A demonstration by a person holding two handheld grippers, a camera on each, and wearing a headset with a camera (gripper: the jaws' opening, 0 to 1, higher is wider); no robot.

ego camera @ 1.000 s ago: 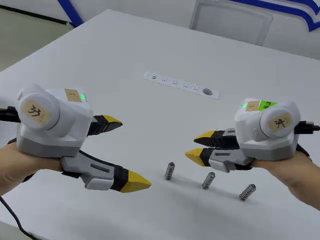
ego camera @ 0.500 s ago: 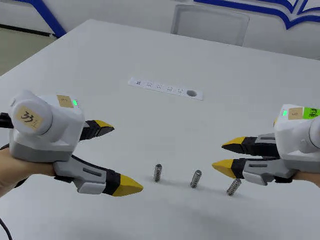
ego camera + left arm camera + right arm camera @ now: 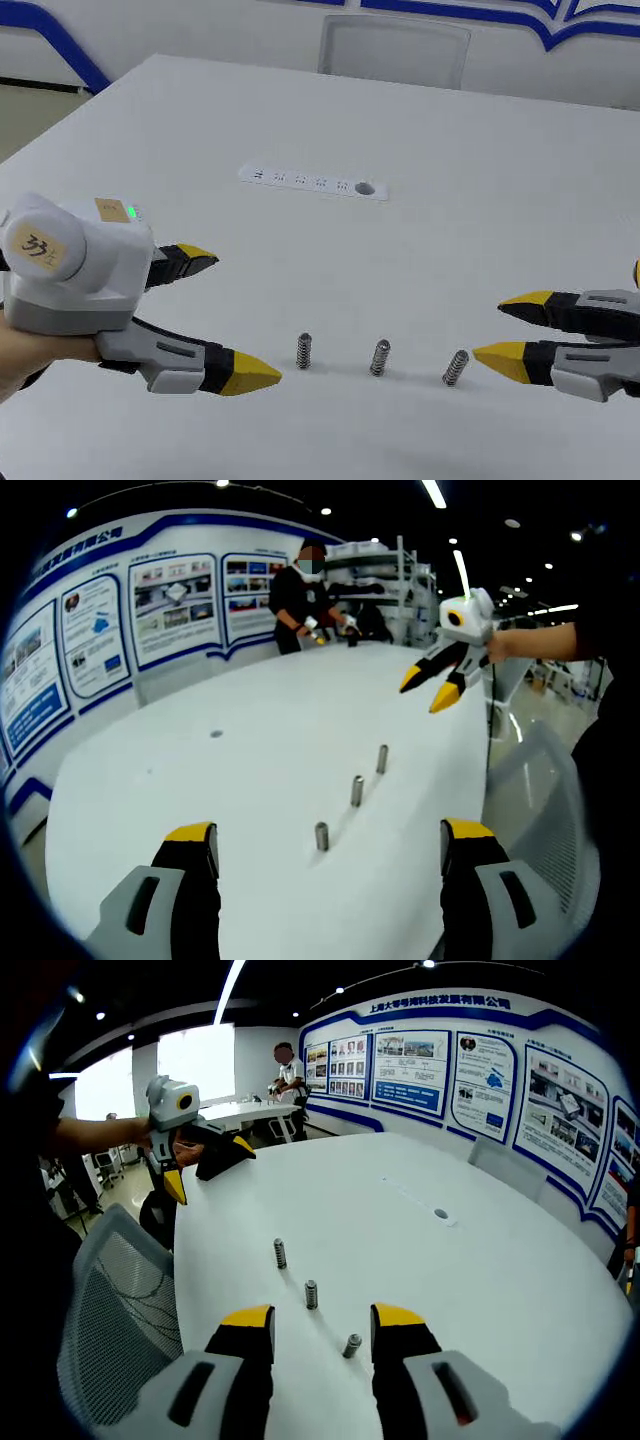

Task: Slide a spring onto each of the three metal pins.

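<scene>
Three small coiled springs stand in a row on the white table: left spring [image 3: 305, 350], middle spring [image 3: 380, 357], right spring [image 3: 455, 367], which leans a little. I cannot tell whether pins run inside them. My left gripper [image 3: 235, 318] hovers left of the row, wide open and holding nothing. My right gripper [image 3: 503, 329] hovers just right of the leaning spring, open and holding nothing. In the left gripper view the row [image 3: 357, 790] runs away from the left gripper [image 3: 328, 832] toward the right gripper [image 3: 440, 685]. In the right gripper view the nearest spring [image 3: 352, 1344] sits between the jaws of the right gripper [image 3: 323, 1316].
A white power strip [image 3: 310, 181] lies flat on the table beyond the springs. A grey chair [image 3: 395, 48] stands at the far edge. A mesh chair [image 3: 110, 1310] is beside the near edge. A person [image 3: 305, 595] stands in the background.
My right gripper has drawn back to the right, from above the middle spring to beside the right one. The left gripper stays left of the row. The head camera has shifted.
</scene>
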